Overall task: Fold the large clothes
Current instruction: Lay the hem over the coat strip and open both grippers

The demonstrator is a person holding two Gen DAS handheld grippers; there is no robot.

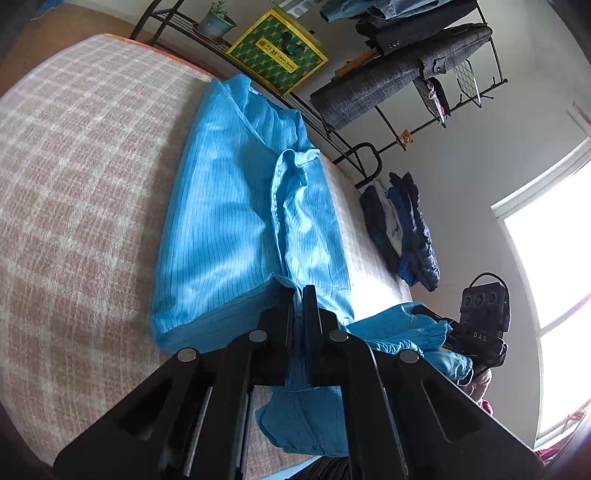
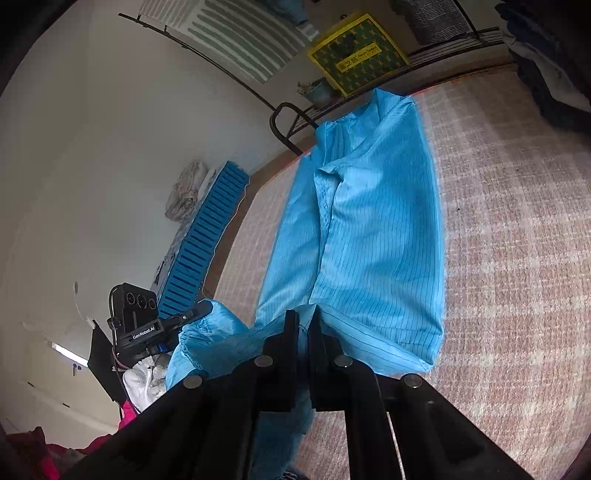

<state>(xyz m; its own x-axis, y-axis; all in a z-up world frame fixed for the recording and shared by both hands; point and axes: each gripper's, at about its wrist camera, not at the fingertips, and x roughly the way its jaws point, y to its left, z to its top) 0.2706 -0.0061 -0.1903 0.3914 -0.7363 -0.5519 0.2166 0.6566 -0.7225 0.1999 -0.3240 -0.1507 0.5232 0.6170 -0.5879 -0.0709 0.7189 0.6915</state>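
Observation:
A bright blue pinstriped garment lies lengthwise on the pink-and-white checked bed cover, collar at the far end, sides folded inward. My left gripper is shut on the garment's near hem. My right gripper is shut on the near hem too, with blue cloth pinched between its fingers. A gathered sleeve cuff hangs off the bed edge beside the other gripper, and shows in the right wrist view.
A metal rack with hung jackets, a yellow-green box and a potted plant stand behind the bed. Dark clothes hang at the bed end. A blue slatted crate leans by the wall. A bright window is at the right.

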